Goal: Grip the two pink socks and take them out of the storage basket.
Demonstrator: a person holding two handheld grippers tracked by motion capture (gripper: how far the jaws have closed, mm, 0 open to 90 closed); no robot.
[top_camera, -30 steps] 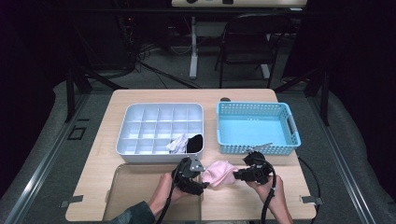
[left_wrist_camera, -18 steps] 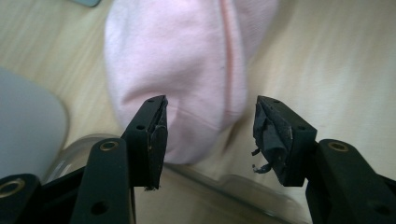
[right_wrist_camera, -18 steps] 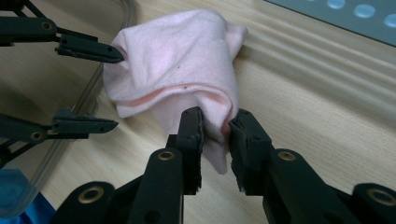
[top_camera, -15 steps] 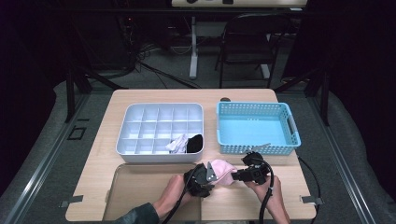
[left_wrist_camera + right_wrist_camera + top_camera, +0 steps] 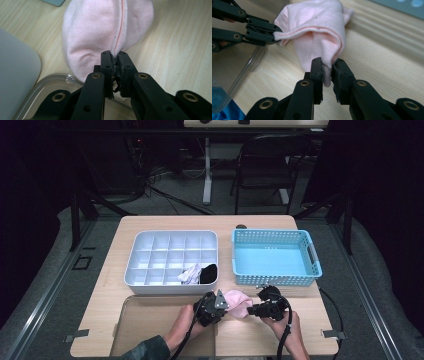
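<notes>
between both clamped grippers, left gripper [image 5: 223,306] and right gripper [image 5: 251,309], bunches a soft pink sock [image 5: 237,303].

Right tool [image 5: 327,65] clamped on pink sock [image 5: 319,27], left tool [image 5: 274,33] gripping its edge.

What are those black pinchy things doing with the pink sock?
A person is holding the pink sock on the wooden table with two grippers. The left gripper has just pinched shut on one edge, and the right gripper grips another. A white divided tray behind already has rolled socks in one corner. The blue basket is empty.
</notes>
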